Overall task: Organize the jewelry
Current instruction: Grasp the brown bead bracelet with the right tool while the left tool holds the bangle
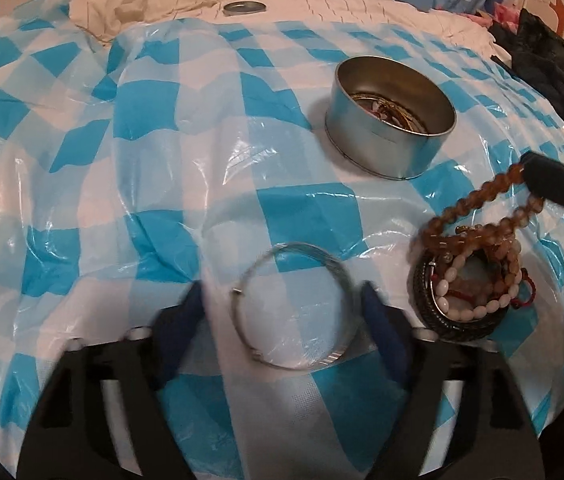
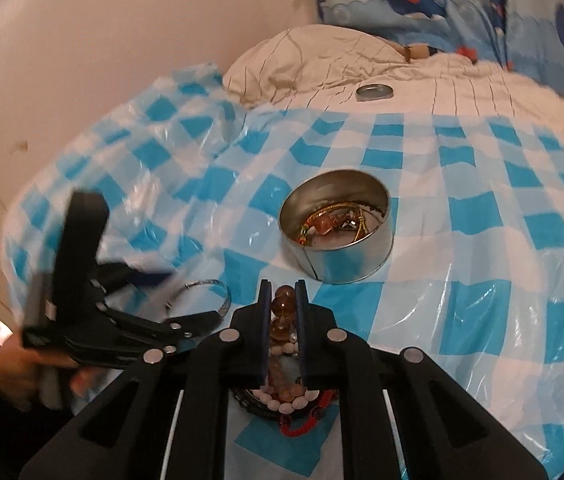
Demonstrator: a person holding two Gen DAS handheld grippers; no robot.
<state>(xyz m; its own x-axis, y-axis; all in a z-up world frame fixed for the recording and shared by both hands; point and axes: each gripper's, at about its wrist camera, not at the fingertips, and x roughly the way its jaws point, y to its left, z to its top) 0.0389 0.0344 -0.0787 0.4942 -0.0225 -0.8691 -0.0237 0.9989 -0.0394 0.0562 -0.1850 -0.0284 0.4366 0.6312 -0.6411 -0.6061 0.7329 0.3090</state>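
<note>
A round metal tin (image 1: 390, 118) stands open on the blue-checked plastic sheet and holds some jewelry; it also shows in the right wrist view (image 2: 338, 226). My left gripper (image 1: 282, 300) is open, its blue fingers on either side of a thin silver wire bangle (image 1: 292, 306) lying on the sheet. My right gripper (image 2: 283, 288) is shut on a strand of amber beads (image 2: 282, 308), lifting it from a pile of bracelets (image 1: 470, 284) with white beads, a dark bangle and red cord. The right gripper's tip shows in the left wrist view (image 1: 538, 176).
The tin's lid (image 1: 244, 8) lies on the cream quilt behind the sheet. A whale-print pillow (image 2: 442, 4) lies at the back. Dark clothes (image 1: 554, 76) are heaped at the right. A wall (image 2: 102, 60) runs along the left.
</note>
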